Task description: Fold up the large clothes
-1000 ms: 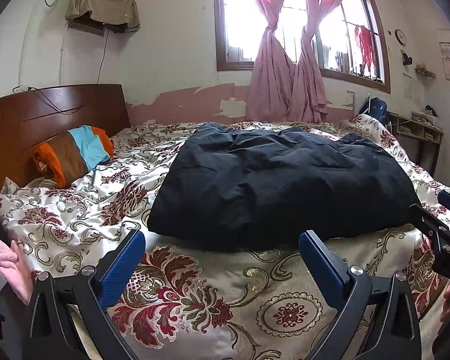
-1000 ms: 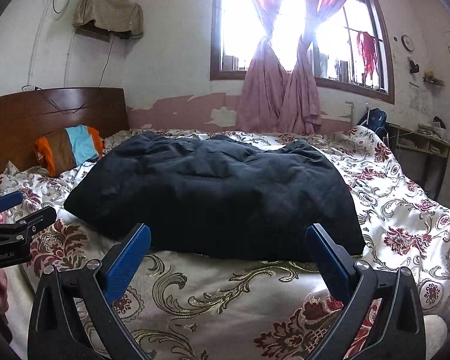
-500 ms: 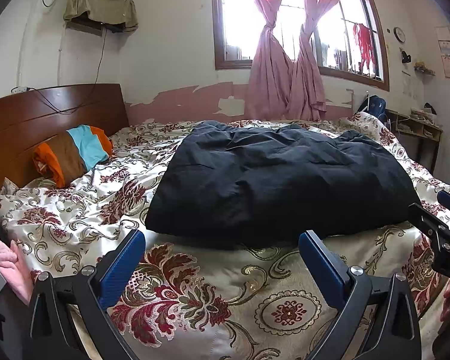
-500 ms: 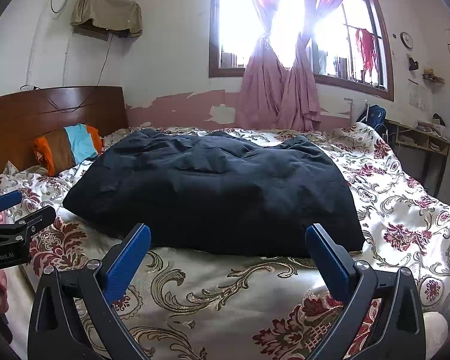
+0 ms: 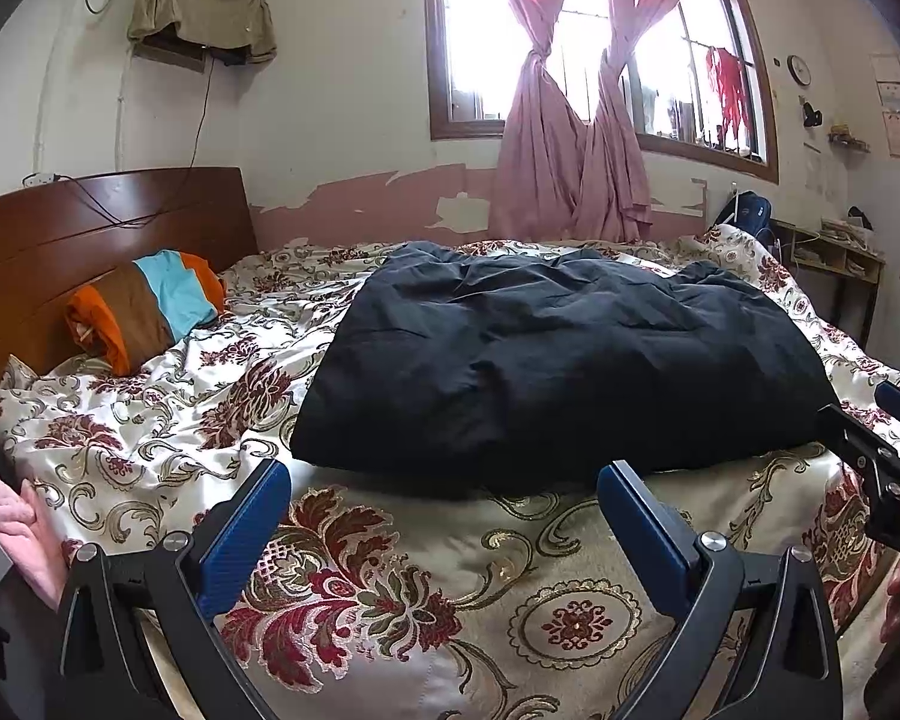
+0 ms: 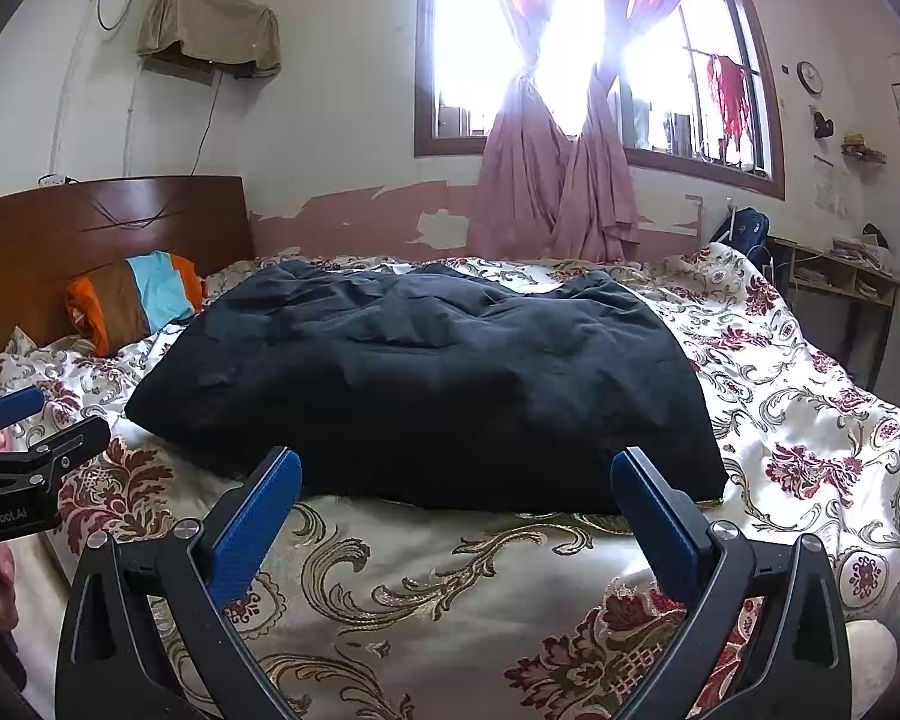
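A big black garment [image 5: 564, 360] lies bunched and rumpled in the middle of the bed, on top of the floral satin bedspread [image 5: 390, 576], its near edge close to the foot where both tools wait. From the left wrist view the garment sits right of centre; from the right wrist view [image 6: 438, 384] it fills the middle and its left corner reaches toward the pillow.

The left hand-held gripper [image 5: 444, 516] hangs just short of the garment's near edge, its blue fingers spread wide with nothing between them. The right hand-held gripper [image 6: 456, 510] is likewise spread apart and empty, its tips level with the garment's front fold but not touching it.

Each camera catches the other tool: the left view shows the right one at the far right edge [image 5: 894, 456], and the right view shows the left one at the far left edge [image 6: 24, 450], printed with a maker's label that only this view reveals.

A striped orange, brown and blue pillow [image 5: 144, 312] leans by the wooden headboard [image 5: 90, 240]. Behind the bed, pink curtains [image 5: 570, 180] are knotted before a bright window [image 6: 570, 60]; the glare is stronger in the right view.
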A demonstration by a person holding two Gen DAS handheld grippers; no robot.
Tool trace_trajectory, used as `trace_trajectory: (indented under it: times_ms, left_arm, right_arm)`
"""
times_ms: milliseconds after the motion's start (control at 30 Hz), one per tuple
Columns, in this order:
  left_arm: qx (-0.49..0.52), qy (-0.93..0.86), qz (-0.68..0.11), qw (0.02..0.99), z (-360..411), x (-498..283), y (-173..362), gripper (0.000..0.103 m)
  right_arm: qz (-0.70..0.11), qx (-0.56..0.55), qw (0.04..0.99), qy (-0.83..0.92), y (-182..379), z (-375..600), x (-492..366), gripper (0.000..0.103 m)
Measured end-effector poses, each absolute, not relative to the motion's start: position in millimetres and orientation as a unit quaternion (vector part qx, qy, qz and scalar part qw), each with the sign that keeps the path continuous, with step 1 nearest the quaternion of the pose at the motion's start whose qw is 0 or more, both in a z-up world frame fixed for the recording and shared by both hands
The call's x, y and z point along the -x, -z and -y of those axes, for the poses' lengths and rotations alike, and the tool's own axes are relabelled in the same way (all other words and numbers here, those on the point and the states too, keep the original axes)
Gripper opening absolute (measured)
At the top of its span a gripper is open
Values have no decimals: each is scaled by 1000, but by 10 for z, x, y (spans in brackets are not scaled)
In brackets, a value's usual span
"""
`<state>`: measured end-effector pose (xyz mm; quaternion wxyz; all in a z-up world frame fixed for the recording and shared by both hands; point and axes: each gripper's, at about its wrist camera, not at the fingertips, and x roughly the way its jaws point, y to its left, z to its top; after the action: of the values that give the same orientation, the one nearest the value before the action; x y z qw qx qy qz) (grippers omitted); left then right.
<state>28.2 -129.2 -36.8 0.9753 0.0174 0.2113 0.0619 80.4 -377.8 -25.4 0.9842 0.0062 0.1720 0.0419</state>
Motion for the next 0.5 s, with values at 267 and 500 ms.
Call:
trace_trajectory:
  times_ms: [267,500]
  left_arm:
    - [-18,-62,-211,975,1290,-282,362,103]
    - [-18,-61,-211,975,1286,-282,356,103]
  right_arm:
    - [-172,-6,984,-42,254,3780,-801,101]
    - [-174,-7,984,-40,267,3774,-792,101]
